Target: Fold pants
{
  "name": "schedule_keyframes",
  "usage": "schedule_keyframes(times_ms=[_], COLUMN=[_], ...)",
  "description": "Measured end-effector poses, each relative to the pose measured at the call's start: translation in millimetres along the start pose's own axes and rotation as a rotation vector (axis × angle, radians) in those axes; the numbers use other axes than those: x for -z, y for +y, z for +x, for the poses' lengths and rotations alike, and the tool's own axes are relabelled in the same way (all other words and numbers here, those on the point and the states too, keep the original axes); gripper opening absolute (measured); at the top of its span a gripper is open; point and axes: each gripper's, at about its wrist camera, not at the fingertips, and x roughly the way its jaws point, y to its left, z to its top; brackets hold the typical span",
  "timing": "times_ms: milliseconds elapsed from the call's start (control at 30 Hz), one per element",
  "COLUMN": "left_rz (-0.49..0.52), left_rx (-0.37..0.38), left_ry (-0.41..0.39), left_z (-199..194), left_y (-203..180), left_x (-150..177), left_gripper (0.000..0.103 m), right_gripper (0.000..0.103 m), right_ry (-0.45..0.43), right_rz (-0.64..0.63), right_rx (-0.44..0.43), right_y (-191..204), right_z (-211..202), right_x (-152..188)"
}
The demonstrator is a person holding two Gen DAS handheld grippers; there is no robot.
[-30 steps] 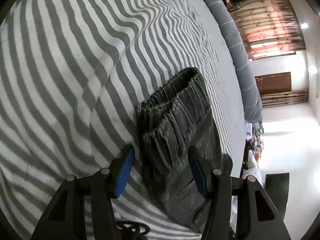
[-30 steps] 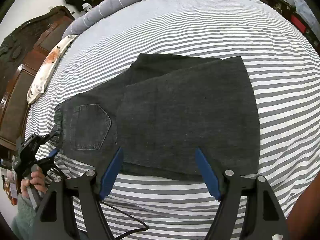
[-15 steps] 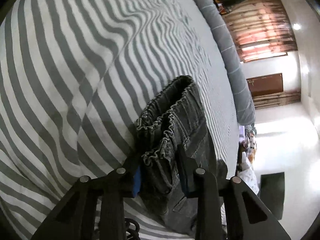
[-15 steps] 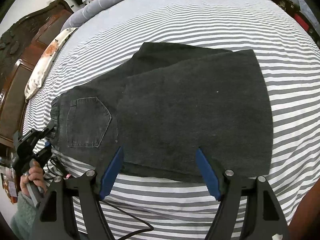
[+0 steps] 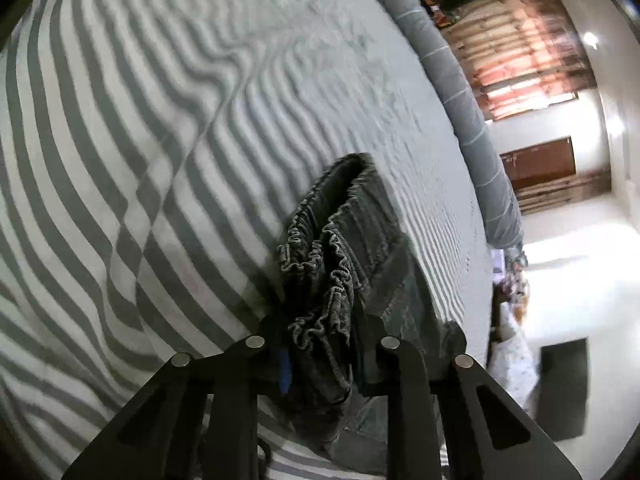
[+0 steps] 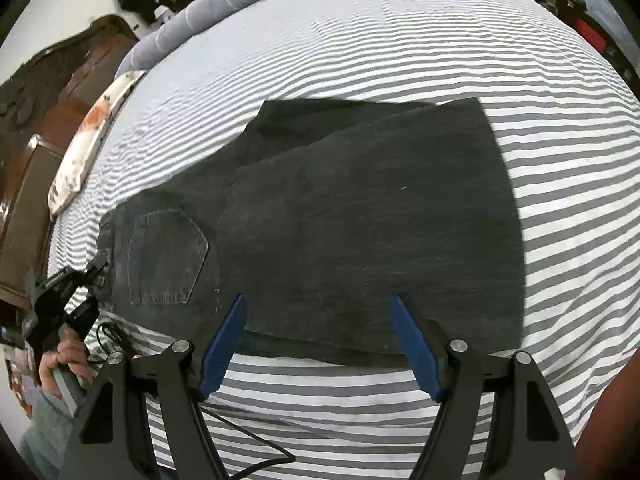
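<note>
Left tool (image 5: 320, 350) is clamped on the gathered elastic waistband (image 5: 320, 276) of the black pants (image 6: 360, 232); its pads are mostly hidden by bunched denim. Right tool (image 6: 318, 344) is spread wide, hovering at the pants' near edge, gripping nothing. The pants lie folded on the grey-striped bed (image 6: 400, 48), a wooden headboard (image 6: 52, 92) beyond the waistband end.

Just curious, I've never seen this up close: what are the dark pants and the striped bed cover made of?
Pants: likely washed black denim, given the faded twill look, stitched patch pocket and gathered elastic waistband. Striped bed cover: soft woven fabric, probably matte cotton, since it wrinkles easily.
</note>
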Motion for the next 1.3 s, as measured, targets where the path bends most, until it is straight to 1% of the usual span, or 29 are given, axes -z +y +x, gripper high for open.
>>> schedule_keyframes(times_ms=[33,100,200,233,267,333,367,500,567,700,767,800,867,933,1067,1133,1167,1233,1267,1300], left_rz=[0.030,0.067,0.152,0.191,0.258,0.338,0.393,0.504,0.560,0.645,0.690,0.703,0.738,0.768,0.858,0.897,0.909,0.900,0.890,0.884], left_rx=[-0.017,-0.023,0.004,0.013,0.019,0.036,0.055,0.107,0.123,0.129,0.122,0.122,0.112,0.105,0.056,0.031,0.015,-0.002,-0.007,-0.002], left_ry=[-0.015,-0.031,-0.050,-0.059,-0.068,-0.067,-0.060,-0.011,0.035,0.119,0.174,0.193,0.250,0.288,0.343,0.362,0.392,0.428,0.458,0.470], left_z=[-6.3,-14.2,-28.3,-32.6,-37.3,-39.8,-40.3,-29.3,-13.1,22.1,46.5,50.9,74.4,86.9,115.3,125.7,133.3,138.0,139.6,137.9], left_y=[-12.1,-32.0,-75.6,-91.5,-115.6,-146.6,-169.0,-225.3,-253.9,-292.3,-307.7,-309.9,-318.6,-326.0,-327.9,-326.7,-325.3,-321.5,-321.2,-321.1], left_x=[3.1,7.3,16.8,21.7,30.3,44.1,55.6,91.0,114.9,157.0,185.5,197.0,226.0,247.9,290.5,303.7,309.1,312.5,312.6,312.0], left_gripper=[0.022,0.022,0.022,0.022,0.022,0.022,0.021,0.021,0.021,0.021,0.021,0.021,0.021,0.021,0.021,0.023,0.025,0.034,0.036,0.040], right_gripper=[0.072,0.072,0.072,0.072,0.072,0.072,0.072,0.072,0.072,0.072,0.072,0.072,0.073,0.072,0.073,0.073,0.073,0.073,0.073,0.073], right_ry=[-0.009,-0.022,-0.050,-0.062,-0.069,-0.083,-0.088,-0.115,-0.125,-0.142,-0.145,-0.147,-0.150,-0.148,-0.138,-0.135,-0.133,-0.130,-0.132,-0.134], right_rz=[0.008,0.022,0.043,0.055,0.063,0.088,0.099,0.153,0.181,0.243,0.274,0.287,0.318,0.346,0.398,0.410,0.414,0.419,0.419,0.417], right_rx=[-0.005,-0.015,-0.033,-0.041,-0.047,-0.061,-0.067,-0.085,-0.089,-0.093,-0.088,-0.088,-0.086,-0.084,-0.098,-0.097,-0.097,-0.100,-0.101,-0.100], right_y=[-4.1,-10.5,-23.4,-30.2,-34.7,-47.6,-53.6,-85.0,-101.0,-135.8,-151.6,-158.9,-176.4,-191.8,-213.5,-220.5,-222.3,-225.4,-226.4,-226.0], right_z=[-3.6,-10.3,-23.0,-28.3,-31.7,-39.8,-42.9,-56.2,-60.4,-67.6,-68.8,-69.0,-69.1,-67.3,-60.8,-57.0,-55.4,-53.4,-53.2,-52.8], right_x=[-0.2,0.3,1.4,2.7,3.1,5.5,6.5,11.0,12.7,17.3,19.6,20.9,24.3,27.6,30.8,30.6,30.3,28.9,28.1,27.7])
